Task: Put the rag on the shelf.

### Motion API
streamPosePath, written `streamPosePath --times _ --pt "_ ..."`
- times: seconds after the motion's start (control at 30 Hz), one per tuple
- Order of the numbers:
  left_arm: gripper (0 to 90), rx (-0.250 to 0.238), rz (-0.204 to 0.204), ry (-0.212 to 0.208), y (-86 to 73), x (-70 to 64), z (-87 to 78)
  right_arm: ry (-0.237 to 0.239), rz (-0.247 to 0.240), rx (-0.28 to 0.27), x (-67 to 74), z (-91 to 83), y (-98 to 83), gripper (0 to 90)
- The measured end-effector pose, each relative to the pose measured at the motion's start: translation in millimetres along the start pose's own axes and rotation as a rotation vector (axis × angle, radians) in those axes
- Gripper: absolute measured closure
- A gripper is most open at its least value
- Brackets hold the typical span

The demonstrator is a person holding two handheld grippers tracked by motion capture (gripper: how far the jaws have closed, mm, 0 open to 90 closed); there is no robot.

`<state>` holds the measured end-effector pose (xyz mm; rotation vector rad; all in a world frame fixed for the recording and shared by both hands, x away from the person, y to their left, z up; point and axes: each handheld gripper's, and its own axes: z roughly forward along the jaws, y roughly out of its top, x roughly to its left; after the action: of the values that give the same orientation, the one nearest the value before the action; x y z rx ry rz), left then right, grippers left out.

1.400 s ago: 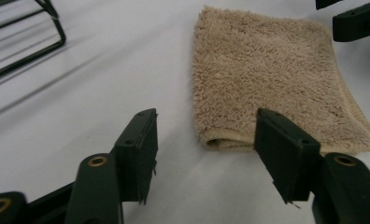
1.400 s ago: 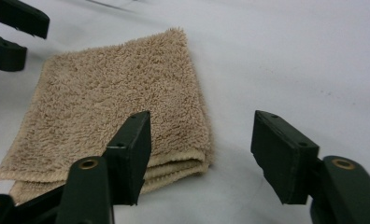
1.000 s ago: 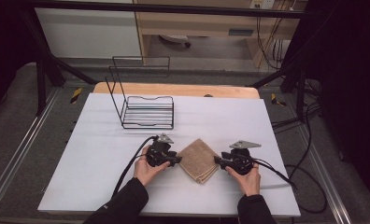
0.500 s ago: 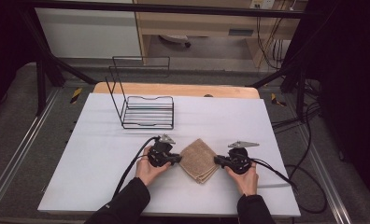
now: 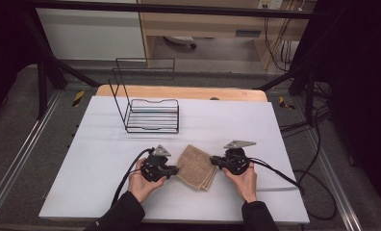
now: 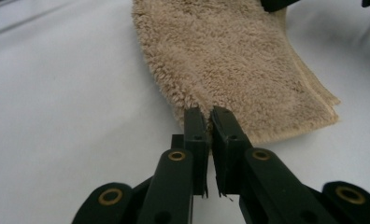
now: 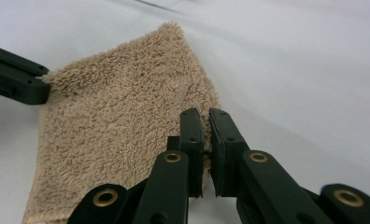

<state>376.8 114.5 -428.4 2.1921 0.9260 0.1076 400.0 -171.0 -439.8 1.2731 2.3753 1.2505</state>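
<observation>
A folded beige terry towel lay on the white table, directly between the two grippers. The left gripper had just been closing, and in the left gripper view its jaws were pinched on the towel's near corner, the pile bunched between the pads. The right gripper had likewise just been closing; in the right gripper view its jaws were clamped on the opposite corner of the towel, with the left gripper's black jaw tips at the far corner across the cloth.

Judging by this, the grasping step looked done: both corners were secured and the towel was stretched lightly between the hands. It still rested folded on the table, layers stacked along its lower edge, so any unfolding, lifting or moving of it seemed yet to come. A black wire rack stood well beyond the grippers, toward the far side of the table, with nothing in it; whether the towel was meant for it I could not tell.
</observation>
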Motion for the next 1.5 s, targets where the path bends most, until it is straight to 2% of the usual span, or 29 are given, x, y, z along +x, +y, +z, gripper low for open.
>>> streamPosePath --times 0.23,0.37,0.5,0.6,0.63,0.67,0.7,0.73,0.87,0.93,0.97,1.0,1.03,1.13,1.2,1.27,1.3,1.5 --pt "84.1 0.006 -0.027 0.014 -18.2 -9.5 -13.2 0.028 -0.051 0.013 10.4 16.9 7.1 84.9" --pt "83.7 0.002 -0.029 0.031 -26.1 -16.0 -15.0 0.037 -0.064 0.012 14.0 23.3 8.8 84.8" --pt "80.7 0.0 -0.013 0.042 -29.0 -16.8 -13.5 0.032 -0.076 0.005 13.1 29.0 7.5 83.7" --pt "73.4 0.0 -0.007 0.045 -28.3 -14.1 -15.8 0.031 -0.082 -0.011 13.6 26.7 7.6 80.0" --pt "65.5 -0.003 -0.003 0.05 -27.5 -12.8 -17.3 0.033 -0.091 -0.028 14.1 22.5 8.4 76.1" --pt "63.0 -0.017 -0.001 0.057 -26.6 -11.4 -19.2 0.033 -0.091 -0.028 14.1 22.5 8.4 76.1" --pt "59.7 -0.03 0.004 0.059 -25.3 -9.2 -21.6 0.037 -0.088 -0.038 14.9 17.6 9.2 69.9" --pt "59.7 -0.037 0.007 0.061 -24.0 -7.3 -23.2 0.037 -0.088 -0.038 14.9 17.6 9.2 69.9" --pt "42.3 -0.05 0.004 0.052 -13.9 4.7 -26.8 0.027 -0.095 -0.047 15.4 8.8 8.4 57.4" --pt "34.5 -0.049 0.002 0.05 -8.6 10.3 -26.2 0.027 -0.091 -0.054 15.0 4.5 6.6 52.0" --pt "26.4 -0.049 -0.001 0.05 -5.9 12.5 -25.0 0.025 -0.079 -0.067 12.4 0.3 3.6 45.7" --pt "22.6 -0.046 0.001 0.052 -3.1 14.7 -23.6 0.021 -0.072 -0.072 11.1 -1.7 1.9 42.0" --pt "22.6 -0.044 0.0 0.055 -1.1 16.4 -22.3 0.021 -0.072 -0.072 11.1 -1.7 1.9 42.0" --pt "13.0 -0.042 -0.008 0.065 7.4 23.0 -15.3 -0.003 -0.06 -0.078 4.8 -11.0 -5.4 32.6" --pt "13.0 -0.046 -0.011 0.076 12.5 26.9 -10.5 -0.006 -0.053 -0.079 3.3 -13.2 -7.3 26.2" --pt "14.6 -0.029 -0.008 0.089 18.1 31.8 -5.3 -0.009 -0.037 -0.075 0.4 -17.3 -11.1 22.0" --pt "15.5 -0.034 -0.02 0.093 20.6 33.6 -2.1 -0.01 -0.024 -0.078 -0.8 -18.9 -12.9 19.9" --pt "28.7 -0.061 -0.055 0.114 31.5 44.6 13.9 -0.016 0.0 -0.082 -6.4 -25.1 -19.2 14.3"
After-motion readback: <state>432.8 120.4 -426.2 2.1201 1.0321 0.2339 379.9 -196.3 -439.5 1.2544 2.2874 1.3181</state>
